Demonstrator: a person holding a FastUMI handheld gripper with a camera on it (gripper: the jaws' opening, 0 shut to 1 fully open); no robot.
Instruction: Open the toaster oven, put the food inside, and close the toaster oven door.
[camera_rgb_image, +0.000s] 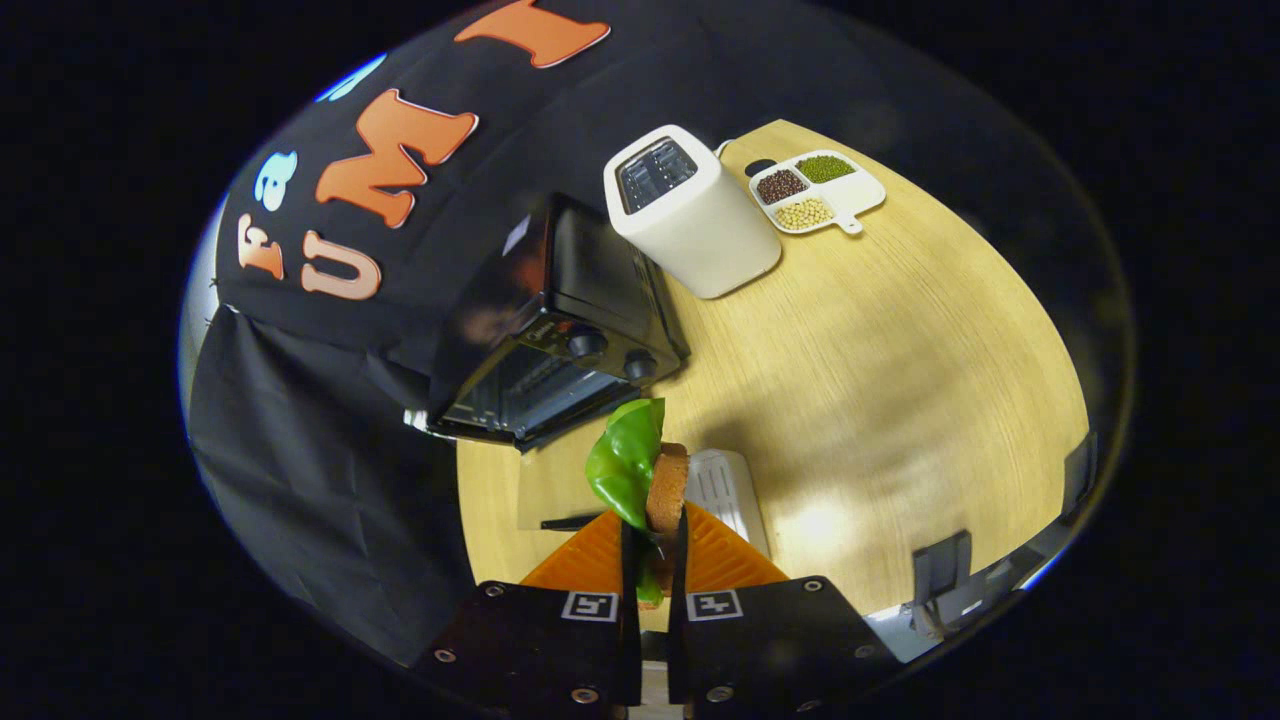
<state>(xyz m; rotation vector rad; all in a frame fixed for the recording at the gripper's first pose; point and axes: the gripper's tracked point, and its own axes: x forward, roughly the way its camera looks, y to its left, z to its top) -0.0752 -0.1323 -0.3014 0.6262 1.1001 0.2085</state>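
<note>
My gripper (655, 548) is shut on the food (640, 470), a brown bread slice with a green lettuce leaf, which sticks out upright beyond the fingertips. It hangs above the wooden table (880, 380). Just beyond the food and a little left stands the black toaster oven (565, 330), with two knobs on its front. Its glass door (560, 490) appears folded down flat toward me, with the dark handle close to my fingers and the rack inside in sight.
A white slot toaster (690, 210) stands behind the oven. Beyond it lies a white divided dish (815, 190) of beans. A white ribbed tray (730, 495) lies on the table right of the food. Dark brackets (940, 565) sit at the table's near right edge.
</note>
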